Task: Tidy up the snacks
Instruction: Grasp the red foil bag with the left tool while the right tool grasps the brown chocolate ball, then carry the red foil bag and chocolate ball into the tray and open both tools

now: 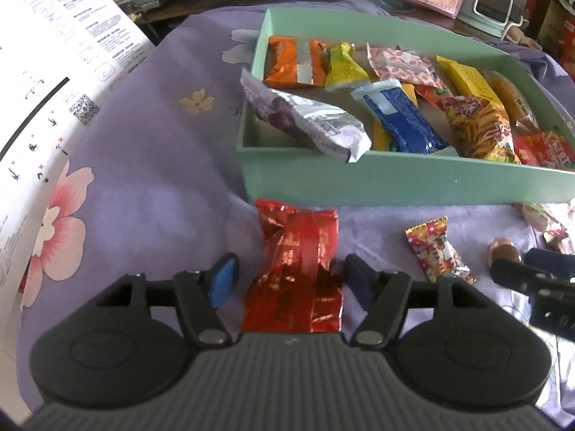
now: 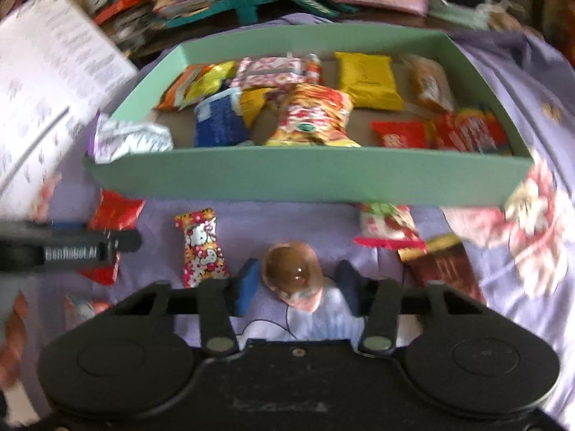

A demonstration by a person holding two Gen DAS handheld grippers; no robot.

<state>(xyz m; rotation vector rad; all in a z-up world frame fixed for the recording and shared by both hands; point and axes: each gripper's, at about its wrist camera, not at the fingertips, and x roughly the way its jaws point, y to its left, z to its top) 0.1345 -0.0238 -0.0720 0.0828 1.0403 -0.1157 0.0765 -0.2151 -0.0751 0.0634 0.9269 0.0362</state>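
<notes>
A shallow green box [image 1: 395,179] [image 2: 287,172] on a purple floral cloth holds several snack packets. In front of it lies a red foil packet [image 1: 298,269] [image 2: 115,212], between the blue pads of my left gripper [image 1: 291,282]. The right pad is at the packet's edge and the left pad stands clear, so the jaws are open. A brown glossy egg-shaped sweet [image 2: 291,269] [image 1: 503,248] lies between the fingers of my right gripper [image 2: 298,283]. Its left pad is nearly on the sweet; a gap shows at the right pad.
A cartoon-cat candy packet [image 1: 436,251] [image 2: 201,248] lies between the grippers. A silver-purple packet [image 1: 309,122] overhangs the box's near left corner. A pink-red packet [image 2: 388,226] and a brown-gold one [image 2: 442,265] lie right. A white leaflet [image 1: 54,72] stands left; clutter behind.
</notes>
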